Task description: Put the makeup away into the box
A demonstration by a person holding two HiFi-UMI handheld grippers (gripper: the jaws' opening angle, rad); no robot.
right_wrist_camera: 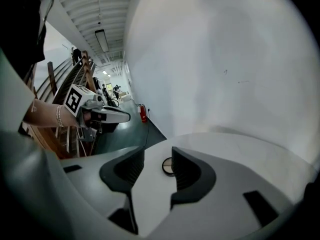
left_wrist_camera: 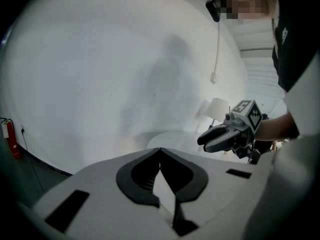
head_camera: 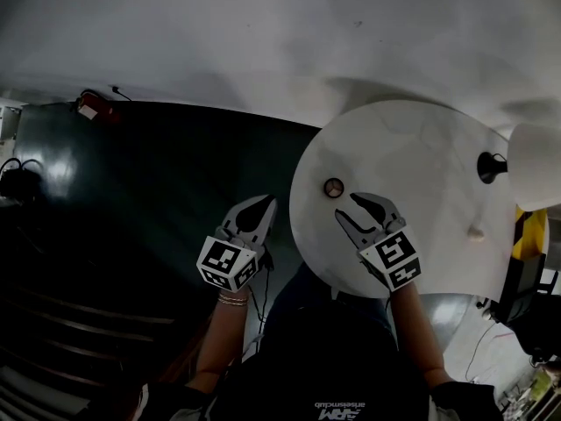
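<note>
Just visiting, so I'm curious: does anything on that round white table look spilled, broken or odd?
Nothing stands out. The small round compact lies flat on the table, and nothing there looks spilled, tipped or broken.

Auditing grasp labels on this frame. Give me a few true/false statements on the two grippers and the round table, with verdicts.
1. The left gripper is shut with nothing between its jaws. True.
2. The right gripper is clamped on the round compact. False: its jaws stand apart, and the compact lies just beyond them, not gripped.
3. The compact lies on the round white table. True.
4. The left gripper hangs over the table. False: in the head view it is beside the table's edge, over the dark floor; only the right gripper is above the tabletop.
</note>
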